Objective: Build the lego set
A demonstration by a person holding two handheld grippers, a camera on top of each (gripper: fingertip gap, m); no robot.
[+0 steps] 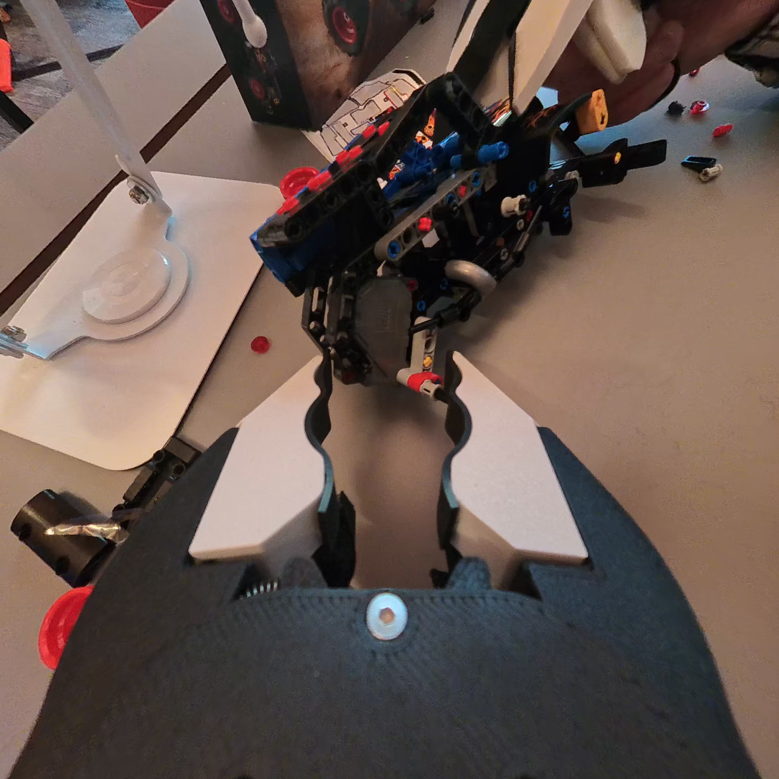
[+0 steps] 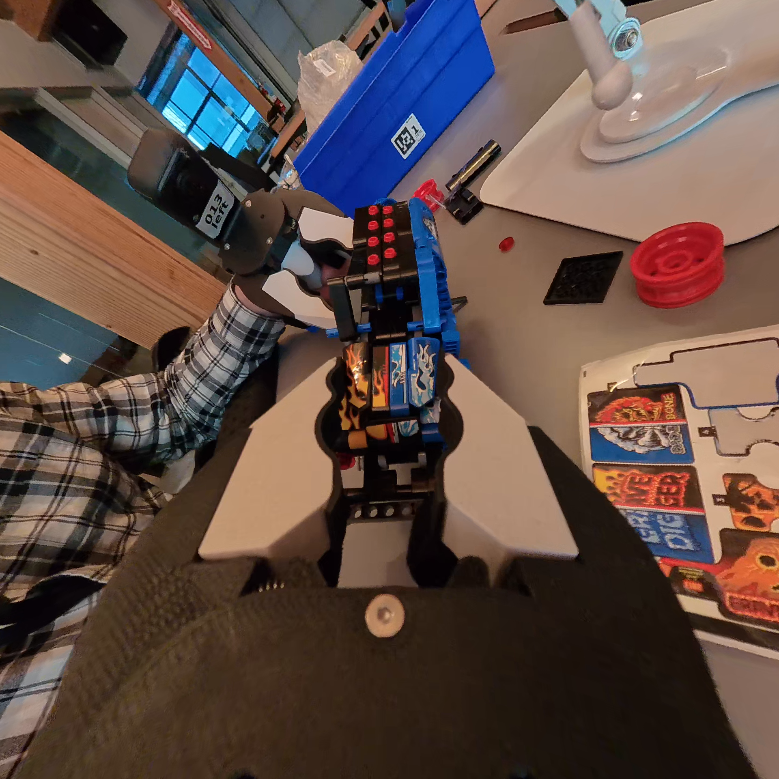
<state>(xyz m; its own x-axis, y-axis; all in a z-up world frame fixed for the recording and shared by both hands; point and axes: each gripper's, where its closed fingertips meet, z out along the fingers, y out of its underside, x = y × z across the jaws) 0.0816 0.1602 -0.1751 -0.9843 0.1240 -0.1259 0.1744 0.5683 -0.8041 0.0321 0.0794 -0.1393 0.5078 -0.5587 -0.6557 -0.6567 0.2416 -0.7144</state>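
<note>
The lego model [image 1: 379, 219] is a long black and blue vehicle frame with red studs, held tilted over the grey table [image 1: 632, 379]. My left gripper [image 1: 388, 371] has its pads against both sides of the model's near end, by a grey motor block [image 1: 381, 320]. My right gripper [image 2: 394, 366] is shut on the other end, around the flame-stickered panels [image 2: 392, 379]. The model [image 2: 392, 261] stretches away from it. The left gripper [image 2: 295, 261] shows at the model's far end. The right gripper's white fingers [image 1: 543, 50] show at the top of the left wrist view.
A white stand base [image 1: 126, 295] lies to the left and the set's box [image 1: 303, 55] behind. A sticker sheet [image 2: 674, 484], red wheel hub [image 2: 678, 269], black square plate [image 2: 584, 278] and blue bin [image 2: 400, 105] are on the table. Loose pieces [image 1: 704, 168] lie to the right. There is about 11 cm between the tips of the two grippers.
</note>
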